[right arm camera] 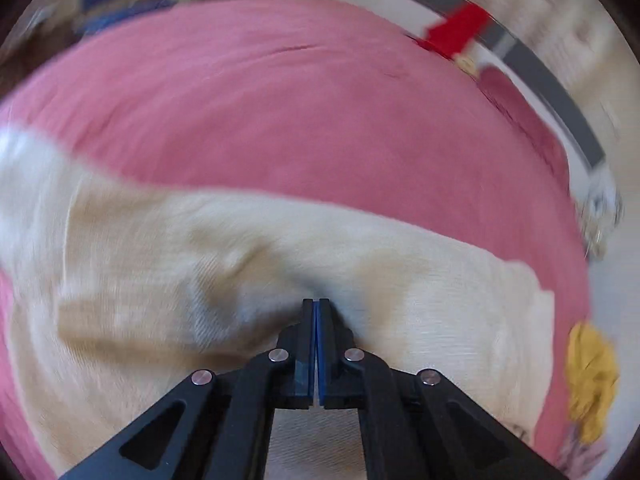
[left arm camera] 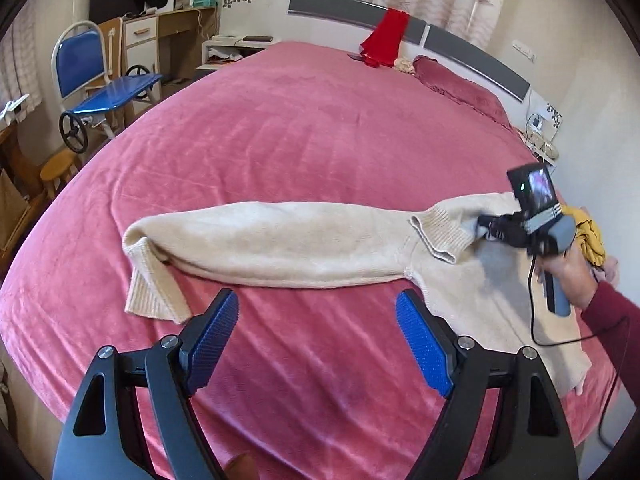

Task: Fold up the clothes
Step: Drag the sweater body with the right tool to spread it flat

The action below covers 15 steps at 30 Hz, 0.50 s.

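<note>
A cream knit sweater [left arm camera: 280,240] lies across the pink bed cover [left arm camera: 320,120], one sleeve stretched to the left with its ribbed cuff folded near the front. My left gripper [left arm camera: 317,296] hovers open just in front of that sleeve, with nothing between its blue pads [left arm camera: 214,340]. My right gripper [left arm camera: 482,227], held by a hand [left arm camera: 568,276] in a dark red sleeve, sits at the collar end. In the blurred right wrist view its jaws [right arm camera: 316,301] are pressed together, and the sweater [right arm camera: 200,260] puckers at their tips.
A red cloth [left arm camera: 386,36] hangs over the headboard, beside a pink pillow [left arm camera: 456,84]. A yellow garment [left arm camera: 588,236] lies at the bed's right edge. A blue chair [left arm camera: 100,80] and a desk stand off to the left. A black cable [left arm camera: 534,320] trails over the sweater.
</note>
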Available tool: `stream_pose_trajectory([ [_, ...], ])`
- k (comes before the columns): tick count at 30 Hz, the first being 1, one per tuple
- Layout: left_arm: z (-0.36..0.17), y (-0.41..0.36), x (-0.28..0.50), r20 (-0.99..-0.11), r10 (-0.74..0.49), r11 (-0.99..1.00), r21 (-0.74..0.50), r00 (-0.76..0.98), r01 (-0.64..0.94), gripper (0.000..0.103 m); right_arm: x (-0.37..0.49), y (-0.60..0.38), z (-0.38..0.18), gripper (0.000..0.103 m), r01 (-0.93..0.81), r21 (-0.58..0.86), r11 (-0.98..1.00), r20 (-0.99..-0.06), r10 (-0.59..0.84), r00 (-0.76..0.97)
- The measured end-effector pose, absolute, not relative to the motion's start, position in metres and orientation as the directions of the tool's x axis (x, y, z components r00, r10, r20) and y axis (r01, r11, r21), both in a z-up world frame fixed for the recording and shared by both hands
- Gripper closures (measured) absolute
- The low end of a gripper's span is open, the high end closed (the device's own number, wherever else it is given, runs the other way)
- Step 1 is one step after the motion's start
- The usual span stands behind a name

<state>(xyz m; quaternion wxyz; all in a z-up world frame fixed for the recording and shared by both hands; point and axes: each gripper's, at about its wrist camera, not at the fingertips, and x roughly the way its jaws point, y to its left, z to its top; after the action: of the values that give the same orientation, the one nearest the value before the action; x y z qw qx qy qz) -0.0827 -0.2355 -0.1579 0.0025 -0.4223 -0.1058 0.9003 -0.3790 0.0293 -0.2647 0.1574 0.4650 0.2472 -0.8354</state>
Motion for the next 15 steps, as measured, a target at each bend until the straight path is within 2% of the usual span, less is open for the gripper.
stream_pose_trajectory([
  [5, -0.159, -0.223, -0.084, -0.762, 0.148, -0.967, -0.244, -0.631, 0.067, 0.019, -0.418, 0.082, -0.242, 0.103, 0.352, -0.164, -0.921, -0.855, -0.045, -0.516],
  [10, -0.158, -0.224, -0.081, -0.760, 0.143, -0.962, -0.256, -0.634, 0.091, 0.019, -0.437, 0.144, -0.211, 0.103, 0.233, -0.227, -0.945, -0.824, 0.059, -0.563],
  [15, -0.165, -0.229, -0.078, -0.778, 0.138, -0.958, -0.262, -0.613, 0.118, 0.019, -0.443, 0.258, -0.163, 0.103, -0.006, -0.245, -0.970, -0.777, 0.200, -0.597],
])
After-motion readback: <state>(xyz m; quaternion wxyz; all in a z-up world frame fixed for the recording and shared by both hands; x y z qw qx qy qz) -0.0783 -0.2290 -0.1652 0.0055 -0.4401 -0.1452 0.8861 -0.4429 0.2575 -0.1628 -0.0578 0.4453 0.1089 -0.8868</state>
